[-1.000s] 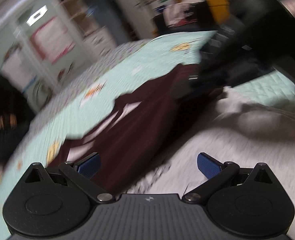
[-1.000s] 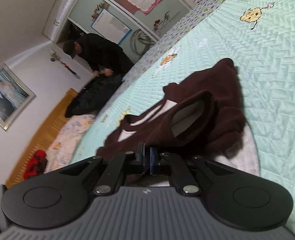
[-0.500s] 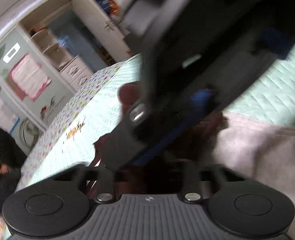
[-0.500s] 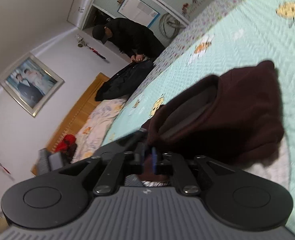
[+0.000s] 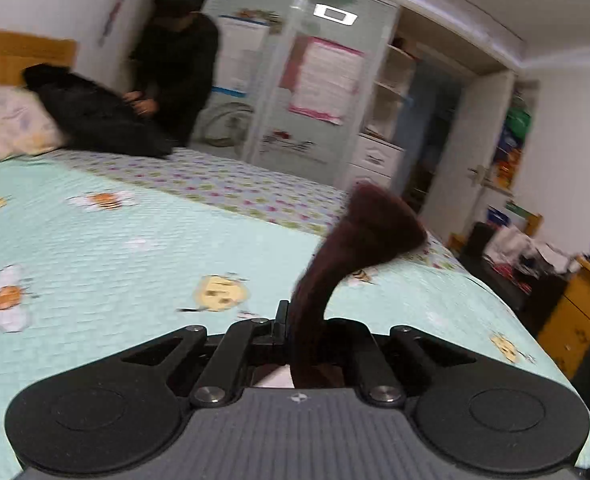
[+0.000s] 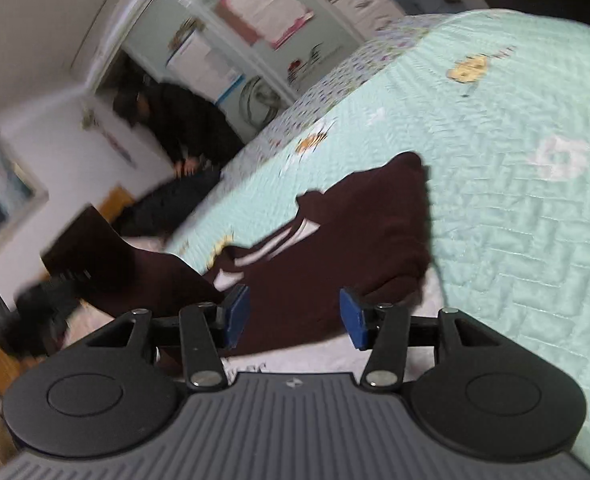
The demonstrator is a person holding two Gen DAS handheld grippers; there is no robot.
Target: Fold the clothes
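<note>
In the left wrist view, the left hand-held gripper (image 5: pixel 291 330) sits at 6 o'clock. Its jaws are pressed tight on a strip of the dark red sweater (image 5: pixel 359 248). The strip sticks up out of the jaws and fans out toward 1 o'clock, off the bed. It looks blurry.

In the right wrist view, the right hand-held gripper (image 6: pixel 293 316) is also at 6 o'clock. Its jaws have just been opening and now stand about half wide. The blue pads (image 6: pixel 237 314) do not press on anything. The dark red sweater (image 6: pixel 355 240) lies right past them in a lumpy heap with white stripes, and some pale cloth (image 6: pixel 323 356) shows under its near edge. One part of the sweater is pulled up toward 9 o'clock, where the other gripper shows as a dark blur.

The sweater rests on a bed with a mint green quilt (image 6: pixel 515 200) that has little bees and flowers on it.

Farther off, at 10 o'clock in both views, a person in black clothes (image 5: pixel 175 76) bends over a black garment (image 5: pixel 95 116) at the head of the bed. Behind them stands a pale wardrobe (image 5: pixel 319 92) with a pink paper on its door.
</note>
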